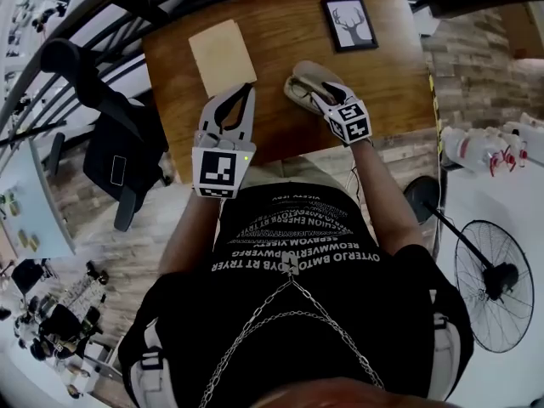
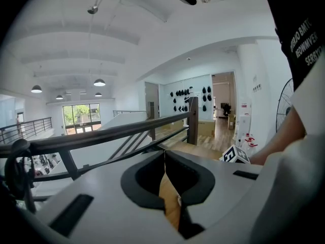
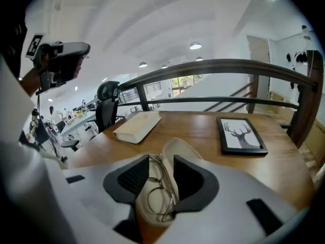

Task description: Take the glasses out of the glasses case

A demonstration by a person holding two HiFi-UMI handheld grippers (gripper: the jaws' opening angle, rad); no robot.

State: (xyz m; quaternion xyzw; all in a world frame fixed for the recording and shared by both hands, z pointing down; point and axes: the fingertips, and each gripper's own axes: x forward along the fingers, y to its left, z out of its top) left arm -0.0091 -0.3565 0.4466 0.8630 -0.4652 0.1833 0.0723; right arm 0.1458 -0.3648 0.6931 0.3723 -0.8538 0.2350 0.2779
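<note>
Right tongs (image 3: 161,159) tilt down, open over glasses (image 3: 159,191)

Bright, even light from ceiling lamps (image 2: 99,82) (perhaps windows (image 2: 81,117) too); fisheye edges bend and darken, soft shadows.

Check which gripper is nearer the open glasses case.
Right. The right gripper hangs over the glasses case, fingers apart either side of the glasses inside. The left gripper, fingers together, sits off to the case's left, apart from it.
</note>
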